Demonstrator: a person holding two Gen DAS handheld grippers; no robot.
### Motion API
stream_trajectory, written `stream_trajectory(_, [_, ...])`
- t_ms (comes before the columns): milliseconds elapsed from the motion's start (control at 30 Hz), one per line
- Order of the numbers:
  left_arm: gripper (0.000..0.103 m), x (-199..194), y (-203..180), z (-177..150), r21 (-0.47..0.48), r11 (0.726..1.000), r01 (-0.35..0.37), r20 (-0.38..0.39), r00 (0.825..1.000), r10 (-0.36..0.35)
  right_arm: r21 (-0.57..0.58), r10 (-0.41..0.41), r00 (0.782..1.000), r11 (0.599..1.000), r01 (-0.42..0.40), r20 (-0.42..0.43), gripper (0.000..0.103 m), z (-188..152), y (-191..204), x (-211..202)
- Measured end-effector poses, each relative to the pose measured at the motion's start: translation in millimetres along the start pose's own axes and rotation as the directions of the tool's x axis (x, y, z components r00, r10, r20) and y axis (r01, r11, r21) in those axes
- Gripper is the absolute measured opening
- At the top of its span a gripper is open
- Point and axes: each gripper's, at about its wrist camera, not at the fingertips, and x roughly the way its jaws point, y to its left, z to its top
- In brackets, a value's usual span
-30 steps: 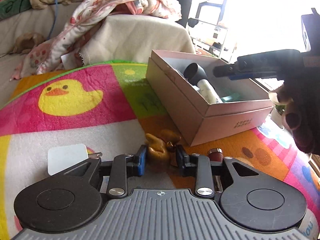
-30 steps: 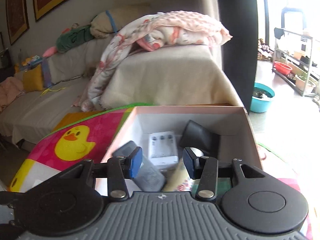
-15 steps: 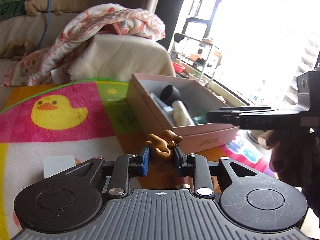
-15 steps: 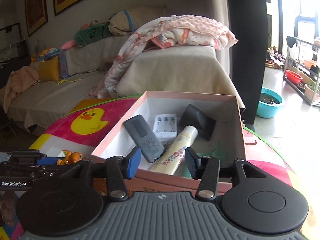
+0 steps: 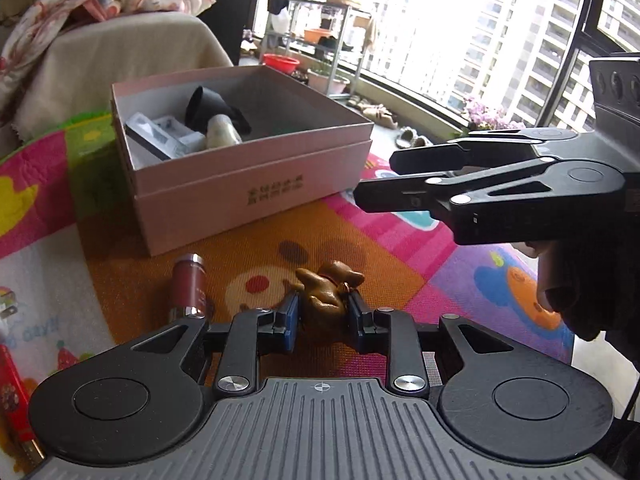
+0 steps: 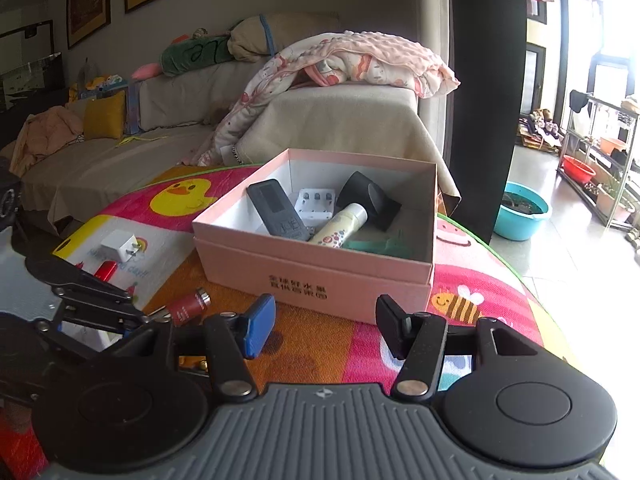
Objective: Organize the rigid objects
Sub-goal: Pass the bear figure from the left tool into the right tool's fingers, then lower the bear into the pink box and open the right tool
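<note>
Just bare mat (image 6: 320, 344) before box (image 6: 320, 276)

Daylight floods in from large window (image 5: 460, 40), blown out white in left wrist view. Right edge of right wrist view also overexposed. Sofa (image 6: 160, 128) side dimmer. Strong fisheye bending at edges. Focus sharp, little blur.

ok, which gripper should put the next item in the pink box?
Left. The left gripper is shut on the brown toy figure, near the pink box. The right gripper is empty, jaws opening.
</note>
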Motion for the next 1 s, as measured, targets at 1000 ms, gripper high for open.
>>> stream_trajectory(1000, [0.029,-119,99,-28,-0.377,0.896,-0.235,0.197,0.925,0.326,0.011,-0.034,0.998,0.999,0.033,0.058,0.051,67,13,29])
